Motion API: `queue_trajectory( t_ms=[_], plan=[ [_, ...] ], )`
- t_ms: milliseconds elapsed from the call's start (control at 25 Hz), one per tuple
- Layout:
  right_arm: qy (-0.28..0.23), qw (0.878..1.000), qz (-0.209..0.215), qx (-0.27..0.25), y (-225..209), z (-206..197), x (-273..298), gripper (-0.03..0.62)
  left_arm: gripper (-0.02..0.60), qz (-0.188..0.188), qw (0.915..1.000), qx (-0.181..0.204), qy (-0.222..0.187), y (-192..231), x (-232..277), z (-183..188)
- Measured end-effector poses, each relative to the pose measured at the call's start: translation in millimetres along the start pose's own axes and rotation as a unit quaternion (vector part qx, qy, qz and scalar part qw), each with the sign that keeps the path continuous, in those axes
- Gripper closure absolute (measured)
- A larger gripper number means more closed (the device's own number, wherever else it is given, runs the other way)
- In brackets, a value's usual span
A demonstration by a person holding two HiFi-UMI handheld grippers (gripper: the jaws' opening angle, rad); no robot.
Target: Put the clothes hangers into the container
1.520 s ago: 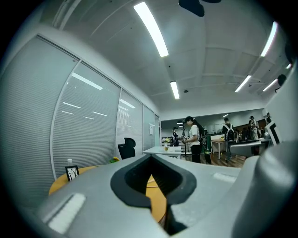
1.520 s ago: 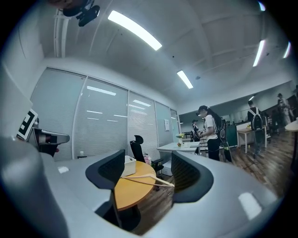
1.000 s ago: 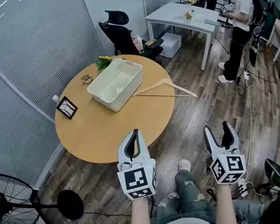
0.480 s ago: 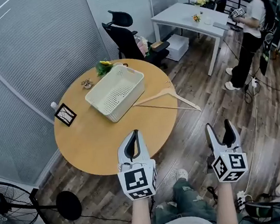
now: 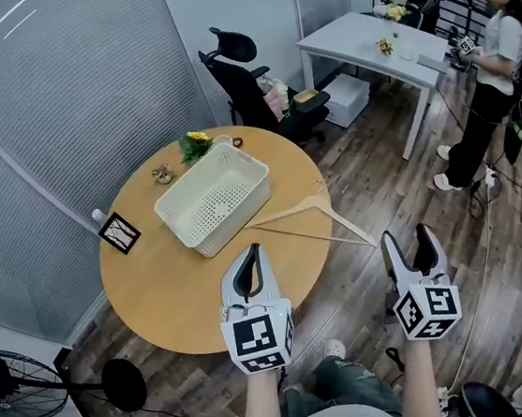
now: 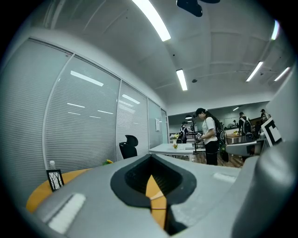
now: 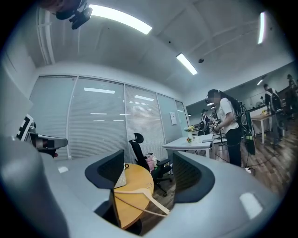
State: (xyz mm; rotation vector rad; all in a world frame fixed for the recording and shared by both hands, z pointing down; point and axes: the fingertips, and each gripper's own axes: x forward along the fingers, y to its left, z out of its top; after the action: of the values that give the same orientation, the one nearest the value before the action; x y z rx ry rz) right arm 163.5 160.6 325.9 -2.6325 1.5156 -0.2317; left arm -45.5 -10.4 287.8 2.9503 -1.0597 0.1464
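Both forearms reach forward side by side, level, marker cubes facing up. The left gripper [image 5: 250,256] hangs over the near edge of the round table [image 5: 176,289], its tongs pressed together on nothing. The right gripper [image 5: 407,243] is over the floor just off the table's rim, tongs apart and empty. The wooden hanger [image 5: 313,211] lies flat on the table beside the white container [image 5: 234,217]; one arm seems to jut past the edge.
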Motion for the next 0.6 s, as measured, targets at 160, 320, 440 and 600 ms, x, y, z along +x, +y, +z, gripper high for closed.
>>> queue_trajectory(
  t_ms=[160, 320, 440, 600],
  plan=[
    [0.004, 1.0, 0.01, 0.002, -16.8, 0.0, 31.1, 0.26, 0.581, 0.004, 1.0, 0.002, 0.0, -10.5, 29.7, 0.2],
    [0.01, 1.0, 0.02, 0.004, -28.8, -3.8, 54.1, 0.261, 0.581, 0.012, 0.9999, 0.002, 0.006, -15.3, 53.4, -4.8],
    [0.016, 1.0, 0.022, 0.01, -39.3, -7.5, 64.9, 0.261, 0.581, 0.016, 0.9998, 0.001, 0.011, -19.9, 66.4, -7.1],
    [0.027, 0.999, 0.025, 0.015, -46.6, -15.2, 76.7, 0.26, 0.581, 0.015, 0.9996, 0.001, 0.022, -23.2, 79.7, -14.5]
  ],
)
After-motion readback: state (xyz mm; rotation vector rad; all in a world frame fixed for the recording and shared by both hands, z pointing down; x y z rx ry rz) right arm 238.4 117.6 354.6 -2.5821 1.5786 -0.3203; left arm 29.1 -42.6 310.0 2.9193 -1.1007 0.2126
